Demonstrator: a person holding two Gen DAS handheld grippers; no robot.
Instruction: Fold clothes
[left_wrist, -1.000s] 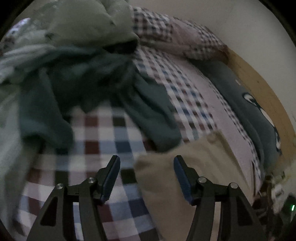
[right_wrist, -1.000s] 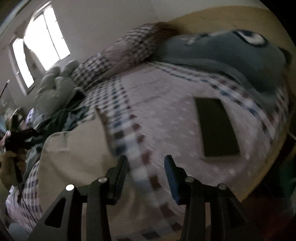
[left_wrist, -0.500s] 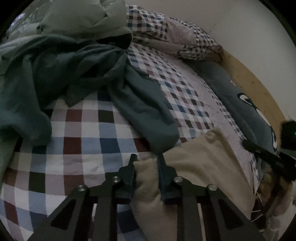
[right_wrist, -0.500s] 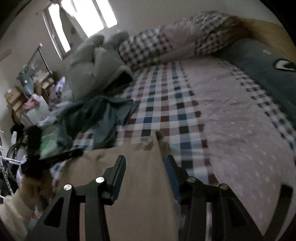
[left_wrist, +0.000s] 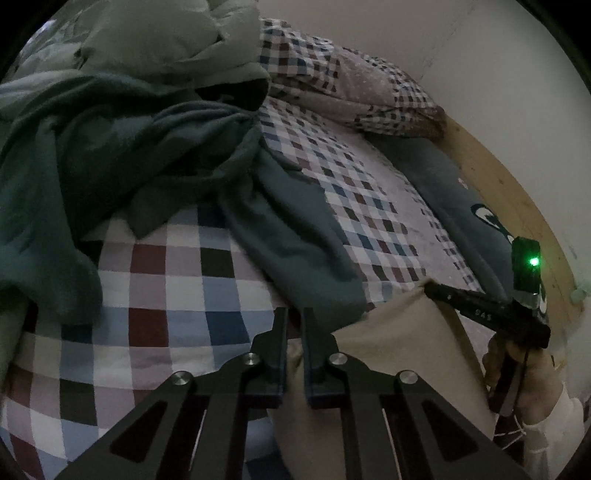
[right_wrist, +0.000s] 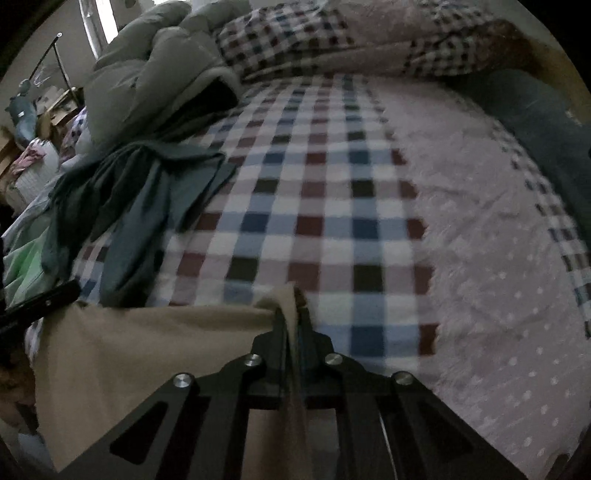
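- At the lower centre of both wrist views, the beige garment (right_wrist: 147, 350) lies on the checked bedspread (right_wrist: 314, 206), each gripper at one corner of its far edge.
- Step in hand, as I judge it: taking hold for a fold; next calls for lifting both corners evenly.
- The right gripper (right_wrist: 293, 325) is clenched on beige cloth.
- The left gripper (left_wrist: 294, 332) is nearly closed, apparently pinching the garment's corner.

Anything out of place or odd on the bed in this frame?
Mostly the dark teal garment: it lies crumpled in a heap, one part trailing across the checked bedspread. The beige garment is pinched by both grippers, left and right, as expected.
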